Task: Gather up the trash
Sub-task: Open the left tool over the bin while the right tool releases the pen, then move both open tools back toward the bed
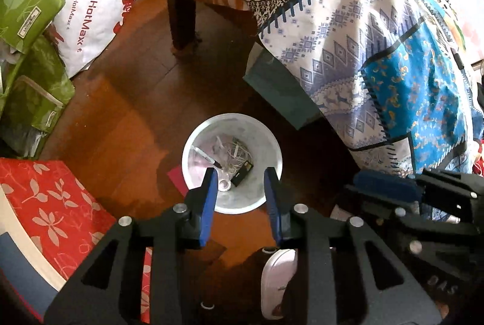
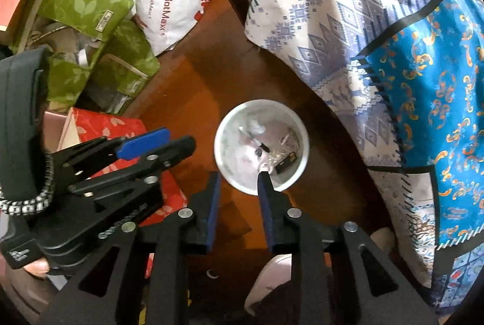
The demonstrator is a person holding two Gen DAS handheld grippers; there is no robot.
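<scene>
Trash already lies in the bin (image 1: 232, 163), a white round tub standing on the wooden floor (image 1: 127, 125) beside a patterned cloth (image 1: 378, 46): a pen (image 1: 207, 157), a tangle of white cord (image 1: 239, 152) and a small dark box (image 1: 242, 175) are at its bottom; the left gripper (image 1: 241, 204) hangs almost straight above the bin's mouth, its jaws part open with nothing between them; the right gripper (image 2: 239, 207) hangs over the bin's near rim, jaws likewise a little apart and empty.

The step in hand reads as a drop over the bin, or the moment just after one; to do it well, keep each gripper over the opening, not the rim, let the jaws part fully so nothing clings to the blue pads, and lift clear straight up so the light tub is not knocked; the right gripper sits nearer the edge, so it wants the more care.

The left view shows a dark chair leg (image 1: 180, 1), a green box (image 1: 278, 89) under the cloth, a red card (image 1: 177, 178) touching the bin's side, and a pale slipper (image 1: 278, 282) below; the right view shows none of the first three, but gives the left gripper from the side with a fingertip (image 2: 36, 266) under it.
</scene>
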